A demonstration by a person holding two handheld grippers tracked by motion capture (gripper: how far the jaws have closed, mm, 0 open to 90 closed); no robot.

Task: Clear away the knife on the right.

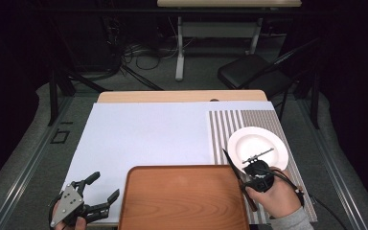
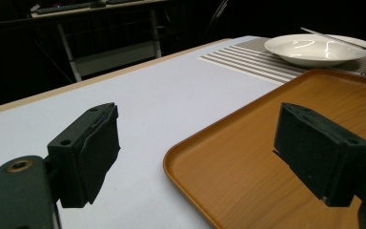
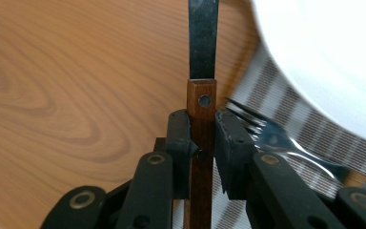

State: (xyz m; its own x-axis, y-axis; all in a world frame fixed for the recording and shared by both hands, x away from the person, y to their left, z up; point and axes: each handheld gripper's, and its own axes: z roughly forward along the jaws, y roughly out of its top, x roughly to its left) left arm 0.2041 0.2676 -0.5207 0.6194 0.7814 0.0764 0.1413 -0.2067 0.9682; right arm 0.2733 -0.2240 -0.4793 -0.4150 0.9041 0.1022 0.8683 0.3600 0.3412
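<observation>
Holding a knife (image 3: pixel 202 109) by its brown wooden handle, the right tongs (image 3: pixel 202 143) are clenched on it, one black pad pressed on each side. The dark blade sticks out past the pads, over the edge of the brown tray (image 3: pixel 76 76). In the high view the right tongs (image 1: pixel 249 178) sit at the tray's right edge, and the knife (image 1: pixel 234 167) points up and away from the hand. A fork (image 3: pixel 267 136) lies just beside the right pad, on the striped mat (image 3: pixel 286 109). The white plate (image 1: pixel 258 146) is just past these tongs, on the same mat. The left tongs (image 1: pixel 96 189) are released, with their pads wide apart and nothing between them. They sit low at the near left corner of the counter (image 1: pixel 143 134), and the tray (image 2: pixel 267 157) is just beside their right pad.
</observation>
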